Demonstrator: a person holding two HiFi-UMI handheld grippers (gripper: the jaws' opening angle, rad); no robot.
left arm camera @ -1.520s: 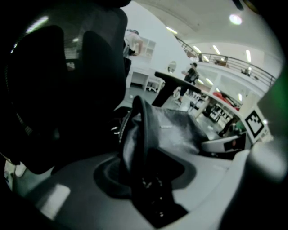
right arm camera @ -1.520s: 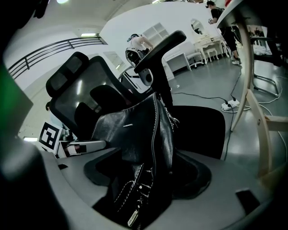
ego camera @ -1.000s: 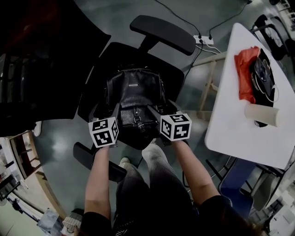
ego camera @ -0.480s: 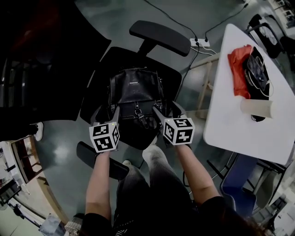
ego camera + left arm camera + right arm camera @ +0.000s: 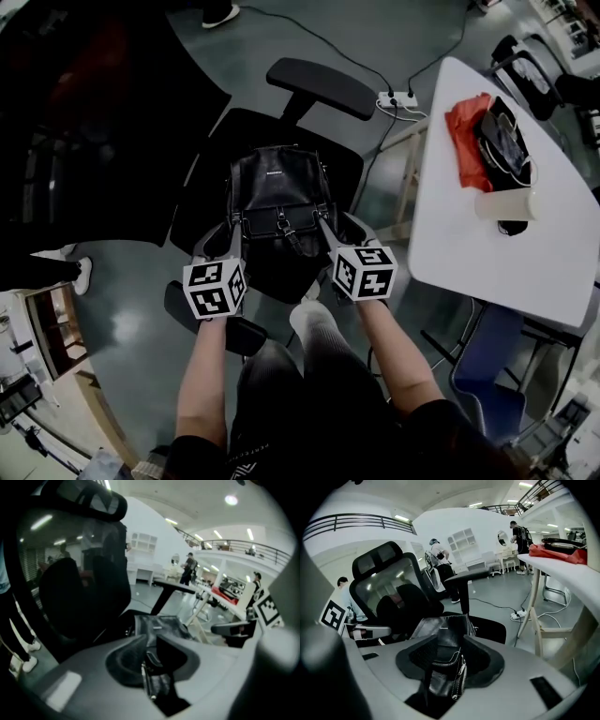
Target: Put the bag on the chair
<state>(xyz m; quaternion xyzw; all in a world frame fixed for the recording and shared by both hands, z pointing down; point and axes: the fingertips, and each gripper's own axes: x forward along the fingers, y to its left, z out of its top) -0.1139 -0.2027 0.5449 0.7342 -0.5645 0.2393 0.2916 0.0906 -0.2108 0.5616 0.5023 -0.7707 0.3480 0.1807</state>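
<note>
So, the black leather backpack (image 5: 277, 202) is already parked on the seat of the black office chair (image 5: 345, 161). It's laid flat with its front flap facing up and its bottom edge turned toward the person. One armrest (image 5: 319, 86) is seen beyond the bag and the other (image 5: 211, 323) is down by the person's knees.

Both grippers are set at the near edge of the bag, one at each bottom corner. The left gripper (image 5: 232, 230) is placed on the bag's left side and the right gripper (image 5: 328, 230) on its right side, with the marker cubes pointed back toward the person.

In the left gripper view, the left gripper's (image 5: 152, 665) jaws are caught closing and are already pretty narrow. A thin strap or zip edge of the backpack (image 5: 159, 625) is pinched between them. In the right gripper view, the right gripper's (image 5: 445, 660) jaws are closing too, though they're left wider. A fold of leather with a zipper running along it is bunched up between them, and the rest of the backpack (image 5: 440, 627) is seen lying on the seat just past it.

Off to the right a white table (image 5: 487, 253) is stood, with a red cloth (image 5: 466, 141) and a white cylinder (image 5: 506, 203) left on top. A power strip (image 5: 396, 97) is lying on the floor behind the chair.
</note>
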